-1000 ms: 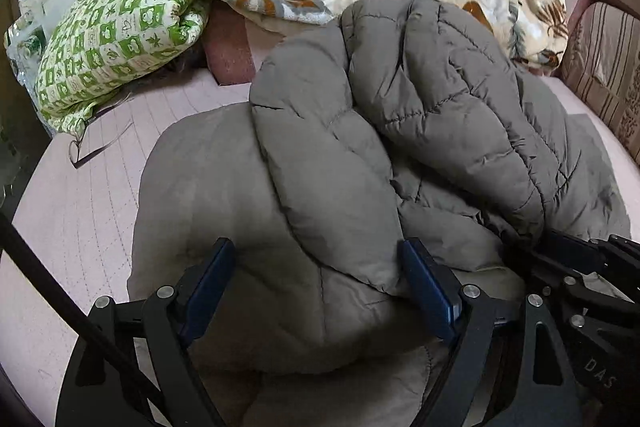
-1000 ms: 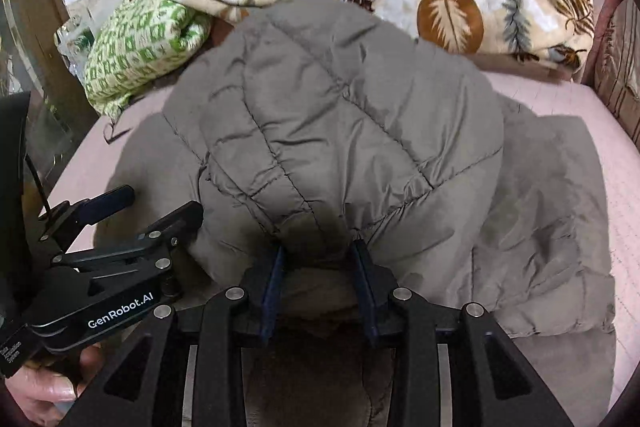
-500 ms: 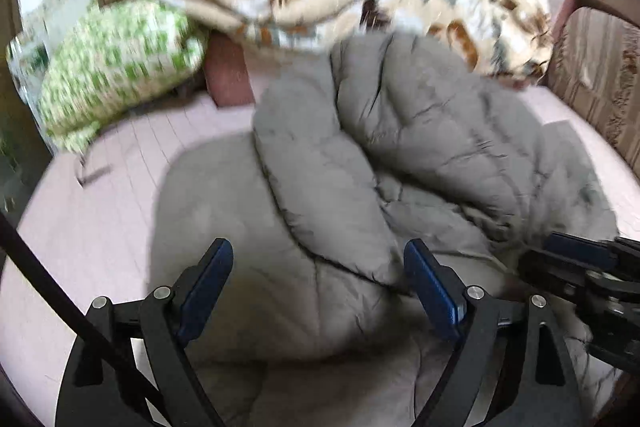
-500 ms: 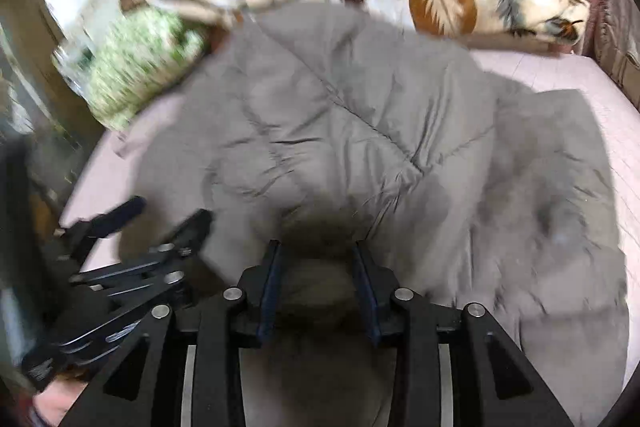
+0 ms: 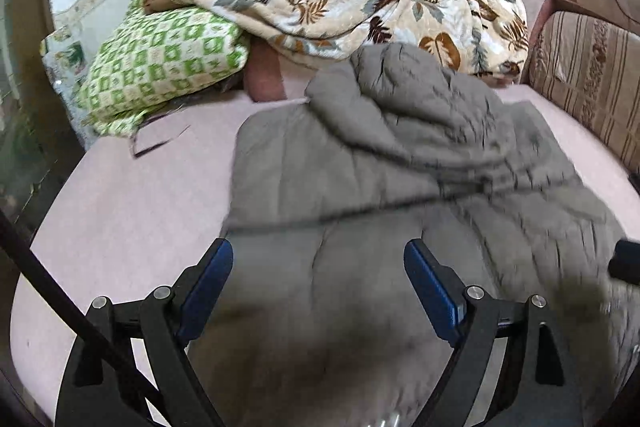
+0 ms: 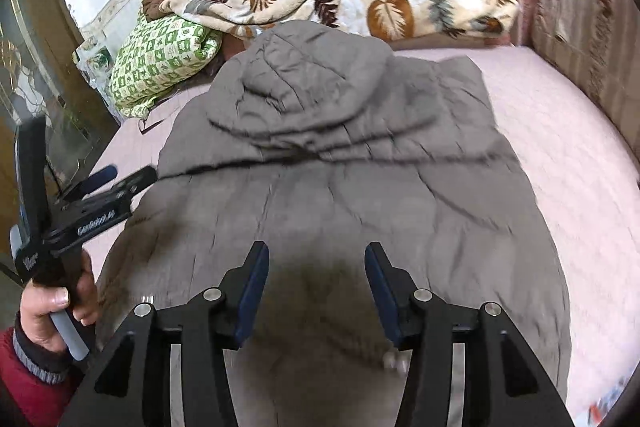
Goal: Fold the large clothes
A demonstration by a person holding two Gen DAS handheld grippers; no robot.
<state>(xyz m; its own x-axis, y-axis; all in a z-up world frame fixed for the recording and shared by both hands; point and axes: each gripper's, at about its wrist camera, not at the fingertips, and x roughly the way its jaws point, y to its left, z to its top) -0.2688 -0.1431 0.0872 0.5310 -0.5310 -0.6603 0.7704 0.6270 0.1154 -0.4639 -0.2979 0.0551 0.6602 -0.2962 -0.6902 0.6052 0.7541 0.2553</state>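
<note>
Grey quilted padded jacket [image 5: 360, 163] lies spread on the pink bed [image 5: 132, 211], directly beyond both grippers. Left gripper [image 5: 318, 281] fingers released, nothing gripped. Right gripper [image 6: 316, 281] fingers opening, clear of the fabric beneath.

Right hand-held gripper [image 6: 316, 291] opening above grey jacket [image 6: 360, 187].
</note>
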